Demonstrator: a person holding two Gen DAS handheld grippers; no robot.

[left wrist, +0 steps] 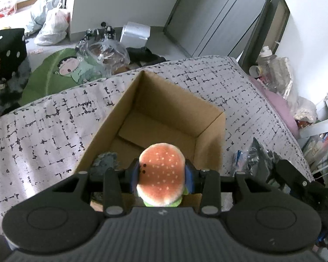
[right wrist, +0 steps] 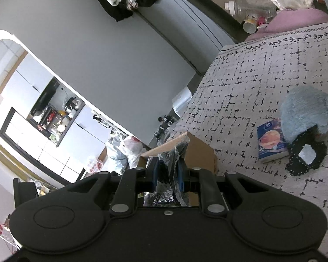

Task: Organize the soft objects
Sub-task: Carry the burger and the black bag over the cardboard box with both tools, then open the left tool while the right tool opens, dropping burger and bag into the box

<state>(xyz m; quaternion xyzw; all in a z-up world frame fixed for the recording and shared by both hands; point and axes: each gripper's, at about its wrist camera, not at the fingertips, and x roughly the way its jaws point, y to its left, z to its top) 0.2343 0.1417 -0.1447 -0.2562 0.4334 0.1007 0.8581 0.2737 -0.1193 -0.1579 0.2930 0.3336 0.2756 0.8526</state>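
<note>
The left gripper (left wrist: pixel 163 175) clamps one round plush hamburger toy (left wrist: pixel 160 174) low in frame, over the open brown cardboard box (left wrist: pixel 164 118); its underside is hidden. The right gripper (right wrist: pixel 168 174) pinches one crinkled clear plastic bag (right wrist: pixel 171 163), contents unclear.

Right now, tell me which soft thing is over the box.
The burger plush, clamped in the left gripper above the open box. The blue fluffy plush lies on the bed beside a small carton.
</note>
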